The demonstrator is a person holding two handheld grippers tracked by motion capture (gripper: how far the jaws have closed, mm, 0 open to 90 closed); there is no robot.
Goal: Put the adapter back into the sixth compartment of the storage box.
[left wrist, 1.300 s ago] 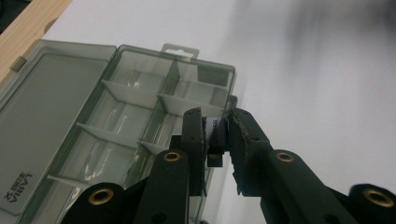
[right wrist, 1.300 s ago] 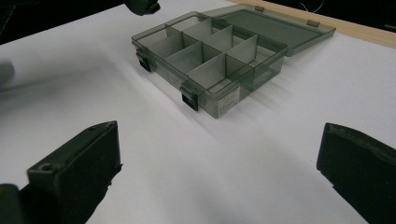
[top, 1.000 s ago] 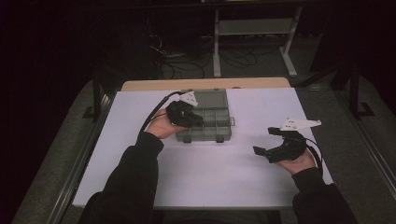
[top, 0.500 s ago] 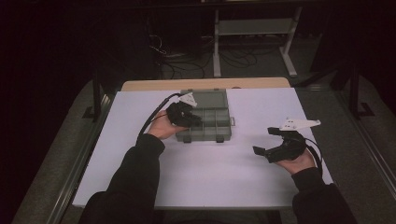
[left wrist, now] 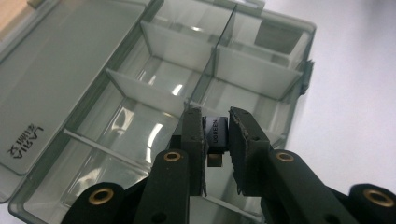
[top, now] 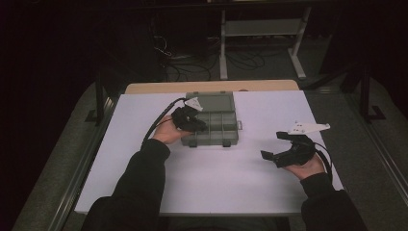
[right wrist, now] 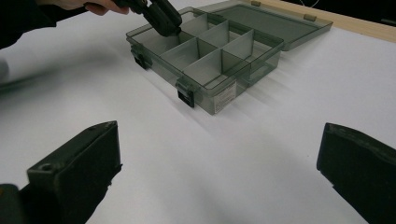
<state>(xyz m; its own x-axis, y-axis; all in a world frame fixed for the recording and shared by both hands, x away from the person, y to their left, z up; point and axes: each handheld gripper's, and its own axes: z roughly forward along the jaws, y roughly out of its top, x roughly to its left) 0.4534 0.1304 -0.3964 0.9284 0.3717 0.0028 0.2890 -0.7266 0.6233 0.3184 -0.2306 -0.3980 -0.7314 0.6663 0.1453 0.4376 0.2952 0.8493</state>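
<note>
Your left gripper [left wrist: 215, 135] fingers clamp a small UGREEN adapter [left wrist: 216, 134] over the organizer box [top: 226, 126]; right gripper [right wrist: 219, 177] fingers gape open beside the box.

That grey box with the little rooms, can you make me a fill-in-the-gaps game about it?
1. The lid of the compartment box is ____.
2. The left gripper is shut on a small ____ adapter.
3. The right gripper has its jaws ____.
4. The box sits on a ____ table.

Missing words: open; UGREEN; open; white
</note>
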